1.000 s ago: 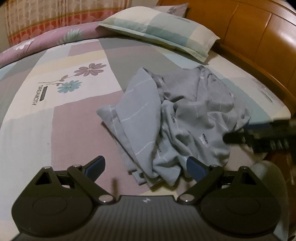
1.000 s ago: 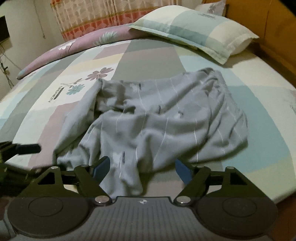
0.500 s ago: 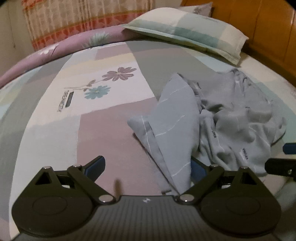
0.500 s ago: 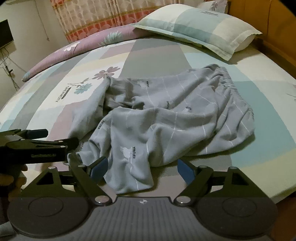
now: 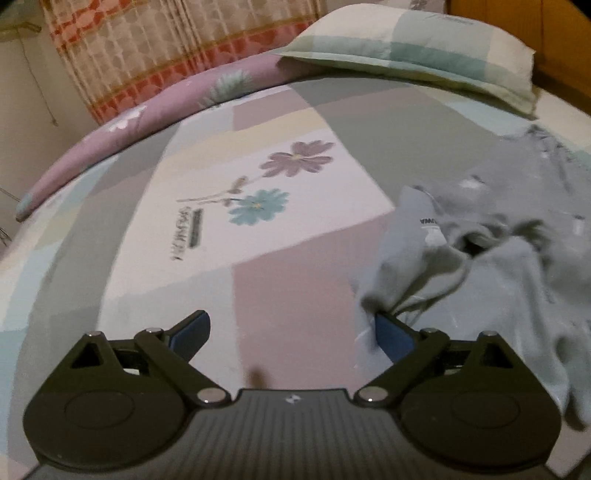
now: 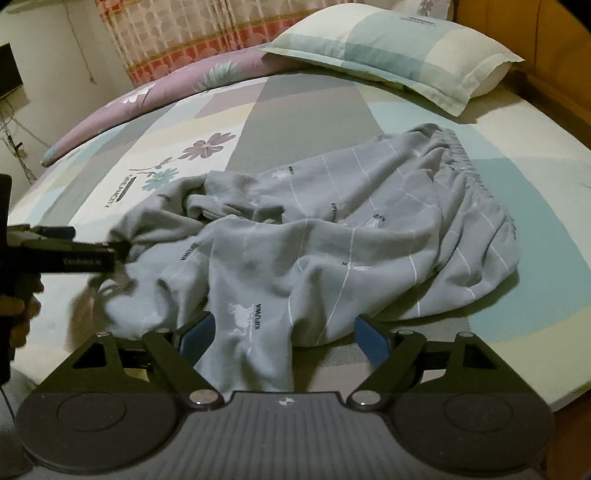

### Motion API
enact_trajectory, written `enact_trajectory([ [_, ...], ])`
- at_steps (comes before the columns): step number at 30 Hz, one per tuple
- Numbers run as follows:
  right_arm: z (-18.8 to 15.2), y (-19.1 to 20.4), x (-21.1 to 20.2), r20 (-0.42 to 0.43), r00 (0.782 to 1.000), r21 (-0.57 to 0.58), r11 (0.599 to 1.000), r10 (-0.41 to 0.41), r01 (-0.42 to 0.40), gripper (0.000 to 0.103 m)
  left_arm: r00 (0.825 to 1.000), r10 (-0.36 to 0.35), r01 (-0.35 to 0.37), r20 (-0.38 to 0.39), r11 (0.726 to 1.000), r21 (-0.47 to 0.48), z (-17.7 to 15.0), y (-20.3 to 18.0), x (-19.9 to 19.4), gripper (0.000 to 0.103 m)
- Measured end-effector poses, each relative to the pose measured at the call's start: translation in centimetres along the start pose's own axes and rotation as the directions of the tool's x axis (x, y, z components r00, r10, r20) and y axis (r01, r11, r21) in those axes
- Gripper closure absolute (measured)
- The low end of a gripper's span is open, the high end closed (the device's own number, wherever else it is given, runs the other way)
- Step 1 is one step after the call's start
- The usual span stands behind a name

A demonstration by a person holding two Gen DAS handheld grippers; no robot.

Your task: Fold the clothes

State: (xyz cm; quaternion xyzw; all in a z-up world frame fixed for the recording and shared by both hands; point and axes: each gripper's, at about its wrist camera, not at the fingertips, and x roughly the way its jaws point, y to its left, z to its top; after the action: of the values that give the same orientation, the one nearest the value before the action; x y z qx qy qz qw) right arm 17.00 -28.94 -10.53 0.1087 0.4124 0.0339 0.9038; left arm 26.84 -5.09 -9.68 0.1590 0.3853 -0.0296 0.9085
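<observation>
A crumpled grey garment (image 6: 332,236) with thin white lines and small prints lies on the bed; its elastic waistband (image 6: 469,162) faces the pillow. In the left wrist view the garment (image 5: 498,266) lies at the right. My left gripper (image 5: 291,332) is open at the garment's left edge; its right finger (image 5: 391,334) touches the cloth. It also shows from the side in the right wrist view (image 6: 92,245), against the garment's left edge. My right gripper (image 6: 284,332) is open at the near edge, with a fold of cloth lying between its fingers.
The bed (image 6: 535,295) has a patchwork sheet with a flower print (image 5: 277,177). A checked pillow (image 6: 399,51) lies at the head, by a wooden headboard (image 6: 517,29). A purple quilt roll (image 6: 147,99) and curtain (image 5: 166,48) are at the far side.
My left gripper has swung left and closed in on the garment's left edge, its right finger now touching cloth. My right gripper has moved slightly nearer the garment's front edge.
</observation>
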Motion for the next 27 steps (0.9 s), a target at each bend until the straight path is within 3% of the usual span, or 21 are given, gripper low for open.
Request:
enact_trajectory([
  [3, 0.1, 0.0, 0.4, -0.010, 1.000, 0.002, 1.000, 0.002, -0.002, 0.017, 1.000, -0.017, 0.016, -0.017, 1.000, -0.012, 0.5, 0.6, 0.4, 0.008],
  [6, 0.2, 0.0, 0.6, -0.016, 1.000, 0.005, 1.000, 0.008, -0.008, 0.017, 0.992, -0.123, 0.120, -0.028, 0.990, -0.080, 0.3, 1.1, -0.2, 0.009],
  [9, 0.1, 0.0, 0.6, -0.015, 1.000, 0.012, 1.000, 0.024, -0.024, 0.017, 0.960, -0.277, 0.266, -0.041, 0.948, -0.176, -0.6, 1.4, -0.4, 0.010],
  [11, 0.1, 0.0, 0.5, -0.014, 0.999, 0.016, 0.999, 0.034, -0.034, 0.017, 0.953, -0.299, 0.287, -0.048, 0.943, -0.170, -1.4, 0.8, -0.3, 0.017],
  [15, -0.3, 0.2, 0.2, -0.018, 0.999, 0.005, 0.999, 0.043, -0.043, 0.017, 0.931, -0.361, 0.345, -0.049, 0.917, -0.202, -1.8, 0.6, 0.0, 0.049],
  [19, -0.3, 0.0, -0.2, -0.013, 0.999, 0.005, 0.999, 0.042, -0.042, 0.017, 0.932, -0.361, 0.350, -0.034, 0.921, -0.169, -1.6, 0.4, -0.6, 0.063],
  [24, -0.4, 0.0, -0.1, -0.016, 0.998, 0.007, 0.998, 0.055, -0.055, 0.017, 0.944, -0.330, 0.322, -0.013, 0.929, -0.184, -1.4, 1.9, -1.1, 0.063],
  [27, -0.4, 0.3, 0.1, -0.019, 0.998, 0.000, 0.998, 0.067, -0.067, 0.017, 0.935, -0.348, 0.331, -0.066, 0.926, -0.183, -2.1, 2.1, -0.4, 0.063],
])
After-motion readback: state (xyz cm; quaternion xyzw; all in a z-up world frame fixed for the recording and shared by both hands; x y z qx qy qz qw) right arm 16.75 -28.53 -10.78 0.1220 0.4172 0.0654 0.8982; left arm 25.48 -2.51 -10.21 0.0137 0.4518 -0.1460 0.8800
